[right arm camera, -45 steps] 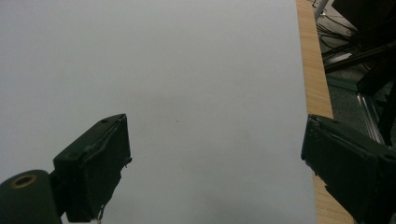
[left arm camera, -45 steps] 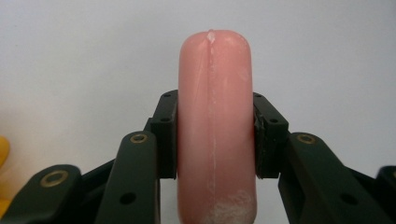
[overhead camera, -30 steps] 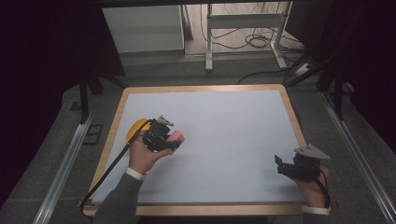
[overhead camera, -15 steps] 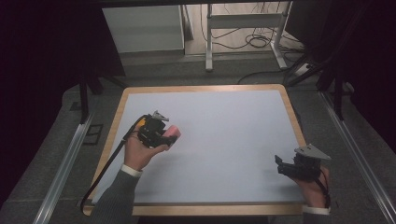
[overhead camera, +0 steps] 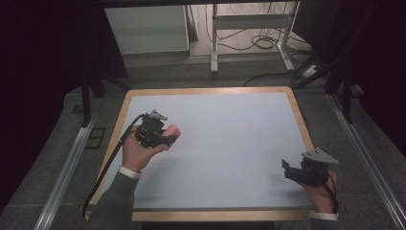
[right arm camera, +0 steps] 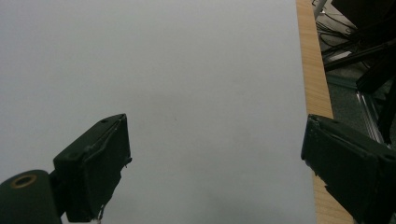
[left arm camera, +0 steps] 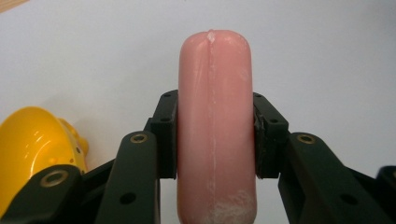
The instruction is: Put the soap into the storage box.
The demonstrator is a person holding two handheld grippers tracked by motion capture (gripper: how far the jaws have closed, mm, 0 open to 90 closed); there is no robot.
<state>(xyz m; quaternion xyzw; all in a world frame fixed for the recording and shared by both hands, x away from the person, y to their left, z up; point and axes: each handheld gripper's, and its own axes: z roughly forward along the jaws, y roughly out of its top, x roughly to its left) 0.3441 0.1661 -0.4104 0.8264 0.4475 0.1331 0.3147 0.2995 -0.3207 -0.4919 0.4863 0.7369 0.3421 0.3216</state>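
Note:
A pink sausage-shaped piece [left arm camera: 215,121] stands upright between the jaws of my left gripper [left arm camera: 215,135], which is shut on its middle. In the high view the left gripper [overhead camera: 168,137] hovers over the table's left part, and the pink piece [overhead camera: 172,130] sticks out to its right. A glossy yellow object [left arm camera: 37,144] lies on the table just beside the left jaw. My right gripper [overhead camera: 286,170] rests near the front right corner. Its jaws are wide open with nothing between them, as the right gripper view [right arm camera: 215,158] shows.
The white table top [overhead camera: 230,143] has a wooden rim [overhead camera: 206,90]. The rim [right arm camera: 314,70] runs close to my right gripper. Beyond the table stand a white cabinet [overhead camera: 146,28], a metal stand [overhead camera: 249,19] and floor cables [overhead camera: 261,43].
My left gripper has carried the pink piece a little farther away and to the left, and the hand now covers the yellow object in the high view. The right gripper has stayed put.

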